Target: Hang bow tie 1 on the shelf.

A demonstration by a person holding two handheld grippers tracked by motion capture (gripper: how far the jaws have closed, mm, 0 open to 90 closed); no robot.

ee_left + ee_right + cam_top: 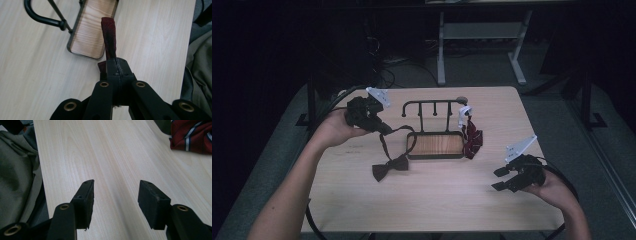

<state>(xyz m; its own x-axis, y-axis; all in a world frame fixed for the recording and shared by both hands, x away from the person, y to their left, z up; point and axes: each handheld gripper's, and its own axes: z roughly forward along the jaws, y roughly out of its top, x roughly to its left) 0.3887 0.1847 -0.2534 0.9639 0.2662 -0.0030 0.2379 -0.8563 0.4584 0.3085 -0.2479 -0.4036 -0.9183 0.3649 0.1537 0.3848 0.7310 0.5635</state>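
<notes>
Pinching the bow tie's [390,168] woven maroon strap [109,37], left gripper [117,67].

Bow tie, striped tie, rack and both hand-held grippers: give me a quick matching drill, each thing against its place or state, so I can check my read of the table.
Things:
1. bow tie
2. striped necktie
3. left hand-held gripper
4. right hand-held gripper

Places or states:
A. open, nothing between the jaws, over the table's right side
B. hangs from the right end of the black rack
C. shut on the bow tie's strap
D. bow lies on the table in front of the rack's wooden base

Pairs: 1-D, 2-B, 3-C, 4-A
</notes>
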